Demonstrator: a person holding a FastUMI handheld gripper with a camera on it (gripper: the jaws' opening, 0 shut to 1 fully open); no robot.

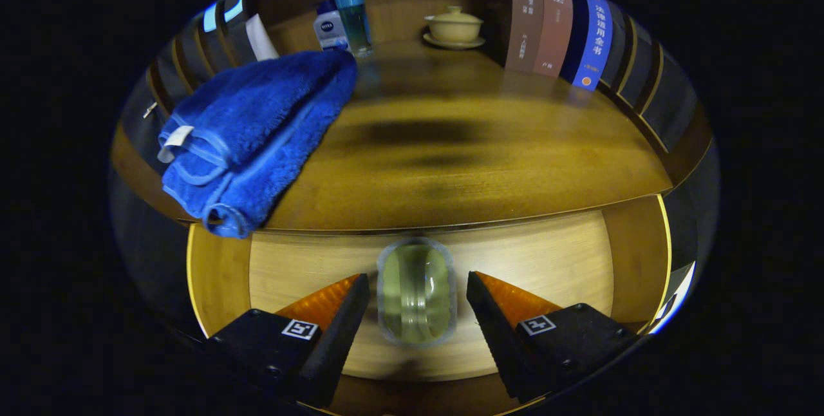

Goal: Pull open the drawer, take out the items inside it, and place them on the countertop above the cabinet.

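Gripper view is showing the gripper (417, 287) hanging over the open drawer (547, 261), fingers spread wide on either side of a greenish translucent bar (417, 290) without touching it. Its long axis is running straight ahead toward the countertop (463, 165), where a blue towel (254, 132) is lying, draping over the edge.
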